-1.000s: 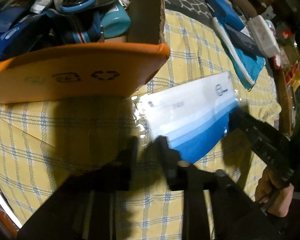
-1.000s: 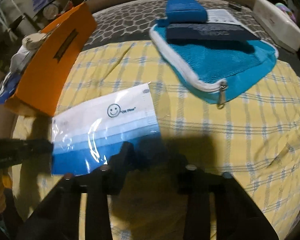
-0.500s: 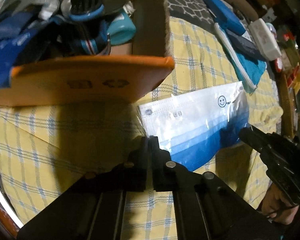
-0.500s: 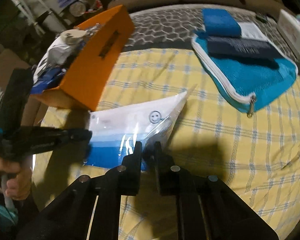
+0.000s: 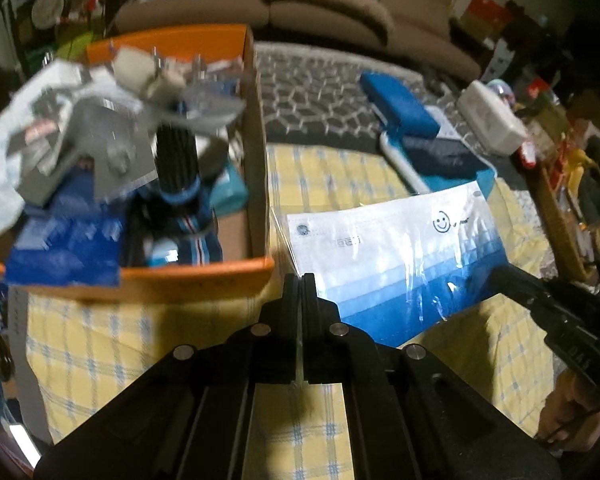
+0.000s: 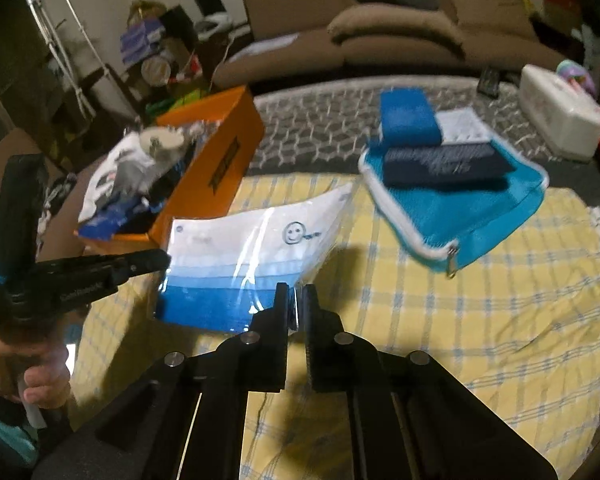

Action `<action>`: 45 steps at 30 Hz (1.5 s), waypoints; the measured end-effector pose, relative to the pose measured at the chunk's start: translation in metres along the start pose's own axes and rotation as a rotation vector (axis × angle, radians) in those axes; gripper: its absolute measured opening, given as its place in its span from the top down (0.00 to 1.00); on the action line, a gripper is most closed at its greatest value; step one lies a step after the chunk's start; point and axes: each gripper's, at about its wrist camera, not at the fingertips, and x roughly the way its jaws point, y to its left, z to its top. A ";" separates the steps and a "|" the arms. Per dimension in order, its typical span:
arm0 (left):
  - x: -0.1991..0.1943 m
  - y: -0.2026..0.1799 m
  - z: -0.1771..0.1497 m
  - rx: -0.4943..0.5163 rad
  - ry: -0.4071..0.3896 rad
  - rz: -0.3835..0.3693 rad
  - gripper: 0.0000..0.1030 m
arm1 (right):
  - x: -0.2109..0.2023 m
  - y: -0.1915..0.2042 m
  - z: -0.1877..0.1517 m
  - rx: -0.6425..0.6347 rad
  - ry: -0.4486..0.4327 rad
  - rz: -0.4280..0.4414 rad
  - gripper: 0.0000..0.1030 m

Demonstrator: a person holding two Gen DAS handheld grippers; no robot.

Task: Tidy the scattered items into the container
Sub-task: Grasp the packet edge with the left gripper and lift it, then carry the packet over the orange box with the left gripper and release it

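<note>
One clear packet of face masks point(image 6: 252, 256) (white fading to blue, smiley printed) hangs above the yellow checked cloth point(image 6: 440, 320) beside your orange box point(image 5: 196, 276); your left hand-held gripper point(image 5: 299, 280) and right hand-held gripper point(image 6: 296, 300) each pinch an edge.

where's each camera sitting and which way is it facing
Left wrist: on the left claw, angled down across the yellow checked cloth at the orange box; its shut fingers pinch the mask packet; right claw and hand at right.
Right wrist: on the right claw, facing the packet and teal pouch; left claw at left.
Shared: packet, box, pouch, cloth.
</note>
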 end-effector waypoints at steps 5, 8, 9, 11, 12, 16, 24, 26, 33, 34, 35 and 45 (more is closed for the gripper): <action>-0.016 -0.004 0.006 0.009 -0.087 0.021 0.99 | -0.009 0.004 0.002 -0.004 -0.053 0.003 0.95; -0.027 -0.007 0.011 0.029 -0.143 0.021 0.99 | -0.017 0.006 0.005 -0.004 -0.091 0.009 0.95; -0.031 -0.008 0.013 0.035 -0.159 0.022 0.99 | -0.020 0.009 0.007 -0.008 -0.104 0.006 0.95; -0.041 -0.009 0.016 0.059 -0.200 0.005 0.99 | -0.023 0.013 0.013 -0.015 -0.119 0.005 0.96; -0.046 -0.009 0.018 0.065 -0.219 0.007 0.99 | -0.025 0.016 0.016 -0.020 -0.129 0.004 0.96; -0.065 -0.002 0.028 0.062 -0.289 0.009 0.99 | -0.032 0.031 0.036 -0.045 -0.172 0.024 0.96; -0.107 0.064 0.056 -0.055 -0.398 0.027 0.99 | -0.022 0.083 0.101 -0.120 -0.254 0.085 0.96; -0.119 0.088 0.064 -0.093 -0.434 0.059 0.99 | -0.011 0.100 0.122 -0.141 -0.267 0.126 0.96; -0.130 0.160 0.077 -0.242 -0.480 0.170 0.99 | 0.042 0.161 0.175 -0.235 -0.254 0.202 0.96; -0.129 0.167 0.077 -0.254 -0.476 0.187 0.99 | 0.052 0.171 0.181 -0.256 -0.248 0.197 0.96; -0.127 0.174 0.079 -0.271 -0.468 0.201 0.99 | 0.060 0.176 0.186 -0.269 -0.241 0.194 0.96; -0.084 0.199 0.084 -0.332 -0.272 0.324 0.98 | 0.139 0.204 0.199 -0.353 -0.146 0.137 0.96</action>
